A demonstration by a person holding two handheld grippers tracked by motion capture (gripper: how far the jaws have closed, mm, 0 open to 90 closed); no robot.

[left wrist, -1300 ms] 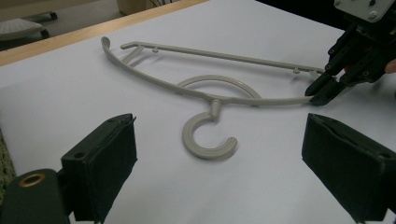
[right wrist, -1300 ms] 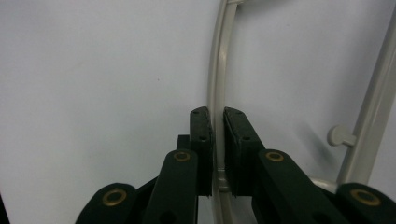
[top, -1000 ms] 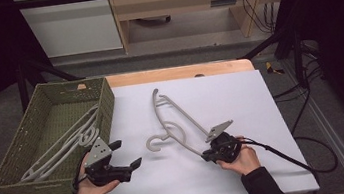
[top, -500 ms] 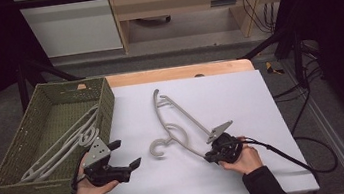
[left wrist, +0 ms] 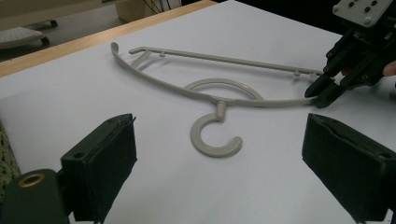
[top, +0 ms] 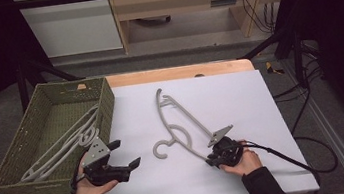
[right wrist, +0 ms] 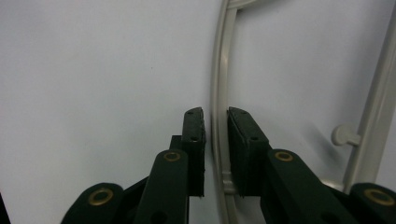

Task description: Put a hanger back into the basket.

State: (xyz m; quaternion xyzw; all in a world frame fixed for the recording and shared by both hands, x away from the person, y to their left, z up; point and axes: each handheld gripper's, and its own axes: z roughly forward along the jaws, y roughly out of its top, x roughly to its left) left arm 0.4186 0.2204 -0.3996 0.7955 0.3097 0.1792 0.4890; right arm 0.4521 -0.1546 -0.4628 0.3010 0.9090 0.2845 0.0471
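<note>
A grey plastic hanger (top: 188, 117) lies flat on the white table top, hook toward the person. My right gripper (top: 210, 160) sits at the hanger's near end. In the right gripper view its jaws (right wrist: 215, 114) are closed onto the curved arm of the hanger (right wrist: 219, 70). My left gripper (top: 126, 153) is held just above the table beside the basket, open and empty. The left gripper view shows the hanger (left wrist: 219, 105) ahead between the wide-apart pads (left wrist: 107, 158), with the right gripper (left wrist: 322, 95) at the hanger's far end.
A green woven basket (top: 105, 101) stands at the table's left and holds more grey hangers (top: 65, 144). A black cable (top: 289, 159) trails from the right gripper off the right edge. A wooden strip (top: 177, 72) borders the table's far side.
The right gripper has shifted slightly along the hanger's near end. The left gripper has barely moved, and the hanger lies where it was.
</note>
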